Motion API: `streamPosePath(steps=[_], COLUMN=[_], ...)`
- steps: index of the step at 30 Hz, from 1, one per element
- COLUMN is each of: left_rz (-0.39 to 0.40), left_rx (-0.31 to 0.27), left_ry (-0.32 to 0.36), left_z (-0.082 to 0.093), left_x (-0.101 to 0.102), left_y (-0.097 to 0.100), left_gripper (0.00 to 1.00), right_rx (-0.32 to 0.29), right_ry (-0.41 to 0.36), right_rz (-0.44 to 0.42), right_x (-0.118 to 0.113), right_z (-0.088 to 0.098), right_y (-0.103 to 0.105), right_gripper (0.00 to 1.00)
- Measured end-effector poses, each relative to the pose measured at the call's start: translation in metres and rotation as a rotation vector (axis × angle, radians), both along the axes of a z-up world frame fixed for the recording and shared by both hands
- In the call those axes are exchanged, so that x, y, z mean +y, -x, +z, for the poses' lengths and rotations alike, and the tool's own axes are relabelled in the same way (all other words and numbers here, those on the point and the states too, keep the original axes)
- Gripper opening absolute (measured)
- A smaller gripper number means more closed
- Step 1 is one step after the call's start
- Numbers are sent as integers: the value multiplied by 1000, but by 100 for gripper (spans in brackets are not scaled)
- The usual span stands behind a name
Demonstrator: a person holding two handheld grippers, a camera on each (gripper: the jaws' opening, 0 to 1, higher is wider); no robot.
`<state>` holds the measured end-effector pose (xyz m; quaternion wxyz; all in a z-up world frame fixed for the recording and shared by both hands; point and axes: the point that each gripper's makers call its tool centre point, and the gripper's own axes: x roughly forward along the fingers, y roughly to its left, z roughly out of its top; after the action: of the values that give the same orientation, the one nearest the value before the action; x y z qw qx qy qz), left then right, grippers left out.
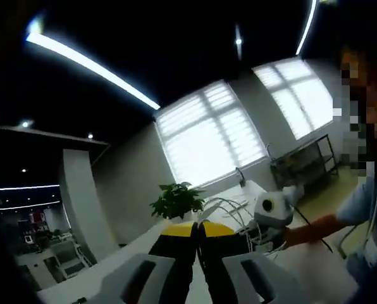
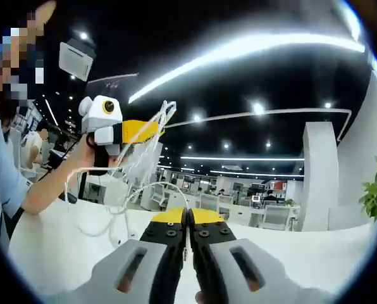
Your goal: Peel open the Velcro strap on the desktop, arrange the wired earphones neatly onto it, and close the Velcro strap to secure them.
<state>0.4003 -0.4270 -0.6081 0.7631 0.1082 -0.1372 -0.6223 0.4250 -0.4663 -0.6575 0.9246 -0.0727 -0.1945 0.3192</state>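
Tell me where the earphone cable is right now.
In the right gripper view, the white earphone cable hangs at upper left from the left gripper, raised above the white table.

The right tongs (image 2: pixel 188 218) have matt black jaws with yellow tips and smooth grey plastic bodies. The left tongs (image 2: pixel 166 117) hold thin, glossy white wired earphones (image 2: pixel 135 171). The table (image 2: pixel 55 253) is smooth, matt white. The potted plant (image 1: pixel 176 201) has glossy green leaves.

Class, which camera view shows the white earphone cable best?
The right gripper view: the earphone cable hangs in loops from the left claw, clear against the room. The left gripper view shows some white strands of it beyond the right claw.
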Motion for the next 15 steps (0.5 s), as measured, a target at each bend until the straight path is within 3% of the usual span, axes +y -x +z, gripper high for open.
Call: streamPosePath(steps=[8, 15], left_rz=[-26, -51], left_rx=[5, 30], left_ry=[-79, -115], left_z=[-25, -39], left_x=[-17, -19], left_y=[4, 8], left_gripper=[6, 6], right_rx=[-22, -70], right_ry=[23, 61], right_rz=[-52, -93], right_x=[-4, -1], right_z=[3, 7], right_y=[0, 4], right_gripper=[4, 4])
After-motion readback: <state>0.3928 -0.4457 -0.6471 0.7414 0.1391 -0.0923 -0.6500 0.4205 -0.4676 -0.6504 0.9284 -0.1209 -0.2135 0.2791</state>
